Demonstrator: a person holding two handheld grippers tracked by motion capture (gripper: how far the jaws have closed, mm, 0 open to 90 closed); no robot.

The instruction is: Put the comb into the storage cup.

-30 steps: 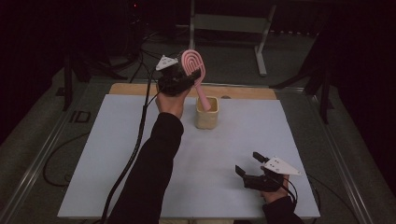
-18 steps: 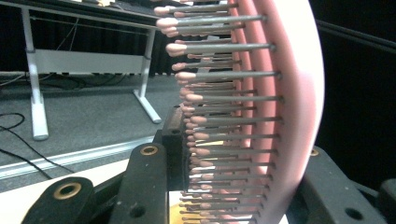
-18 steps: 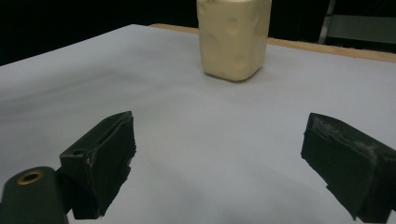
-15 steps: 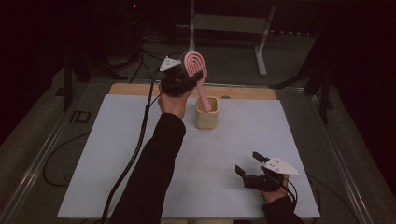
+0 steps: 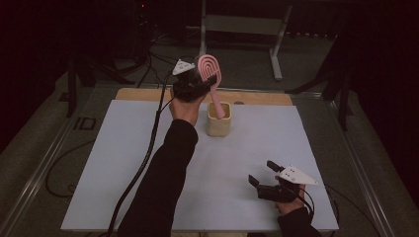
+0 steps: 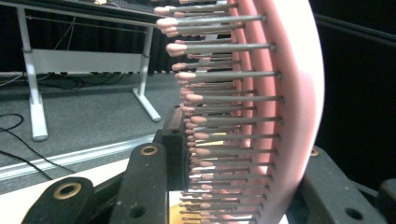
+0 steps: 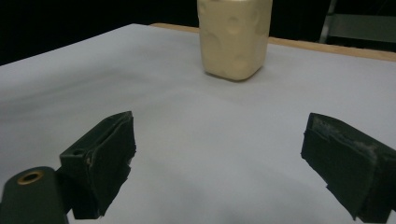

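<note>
The left gripper [image 5: 197,85] squeezes the pink brush [image 5: 210,73] by its head; the handle points down into the cup [image 5: 219,126]. The right gripper [image 5: 267,180] sits open and empty, near right.

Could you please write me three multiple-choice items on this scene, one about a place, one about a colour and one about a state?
1. Where is the hairbrush handle's lower end?
A. in the cup
B. flat on the table
C. on the floor

2. What colour is the hairbrush?
A. blue
B. pink
C. green

3. How is the right tool?
A. shut on the cup
B. shut on the hairbrush
C. open

Answers: 1 A, the handle dips into the cup; 2 B, its head is pink; 3 C, its jaws stand apart over the bare table.
</note>
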